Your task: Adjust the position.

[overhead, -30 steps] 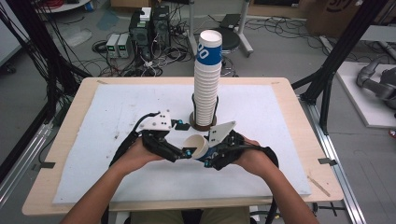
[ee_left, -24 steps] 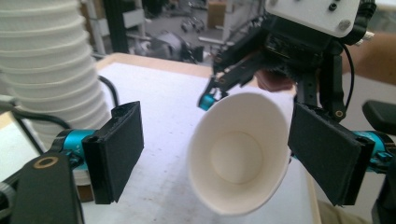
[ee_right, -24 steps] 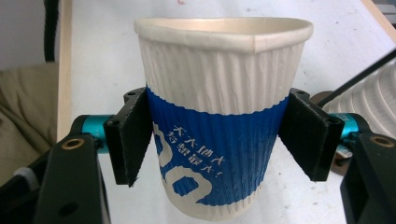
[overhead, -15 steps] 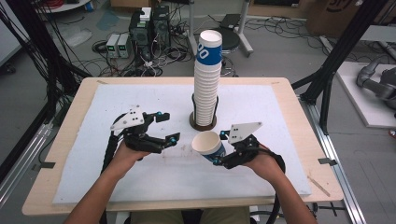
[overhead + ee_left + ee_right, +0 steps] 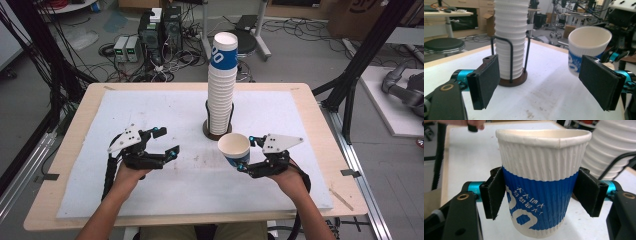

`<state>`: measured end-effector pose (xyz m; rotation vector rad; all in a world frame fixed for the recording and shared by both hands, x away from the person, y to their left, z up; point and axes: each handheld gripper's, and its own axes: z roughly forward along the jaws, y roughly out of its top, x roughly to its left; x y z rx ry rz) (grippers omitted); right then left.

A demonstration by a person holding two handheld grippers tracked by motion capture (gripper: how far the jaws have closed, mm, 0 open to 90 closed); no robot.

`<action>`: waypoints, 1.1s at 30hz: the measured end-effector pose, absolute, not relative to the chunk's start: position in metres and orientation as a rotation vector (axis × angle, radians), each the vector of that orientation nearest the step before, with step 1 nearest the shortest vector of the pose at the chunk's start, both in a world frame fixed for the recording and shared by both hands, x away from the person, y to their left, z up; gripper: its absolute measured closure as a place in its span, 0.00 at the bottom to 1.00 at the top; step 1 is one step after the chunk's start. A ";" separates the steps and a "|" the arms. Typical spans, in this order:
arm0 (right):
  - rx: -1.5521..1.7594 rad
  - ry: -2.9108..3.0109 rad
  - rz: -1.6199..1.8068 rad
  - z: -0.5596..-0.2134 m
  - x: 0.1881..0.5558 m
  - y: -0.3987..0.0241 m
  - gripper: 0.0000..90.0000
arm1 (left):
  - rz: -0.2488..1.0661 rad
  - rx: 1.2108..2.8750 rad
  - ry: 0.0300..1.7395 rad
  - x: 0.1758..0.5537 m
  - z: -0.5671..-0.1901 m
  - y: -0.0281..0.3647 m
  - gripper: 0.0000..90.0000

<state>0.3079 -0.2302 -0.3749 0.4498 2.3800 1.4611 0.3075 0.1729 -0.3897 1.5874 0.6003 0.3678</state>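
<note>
Both hands have drawn apart. The left tongs (image 5: 168,141), whose jaws have just been opening, gape empty. The right tongs (image 5: 246,154) clamp the paper cup (image 5: 234,149) upright above the bench (image 5: 150,110), right of the stack (image 5: 221,85). Keep it level, squeeze gently.

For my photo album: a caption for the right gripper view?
Right gripper clamps a blue-and-white paper cup above the table.

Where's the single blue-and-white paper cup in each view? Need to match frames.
High view: paper cup right of centre, clamped in the right gripper, just in front of the cup stack.
Left gripper view: upper right, beyond the right-hand jaw.
Right gripper view: centre, between both jaws.
Shared landmark: the cup stack in its wire holder.
</note>
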 end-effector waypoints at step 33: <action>0.698 2.079 1.537 -0.386 0.304 -0.283 0.32 | 0.447 1.587 0.651 0.300 -0.412 0.190 0.19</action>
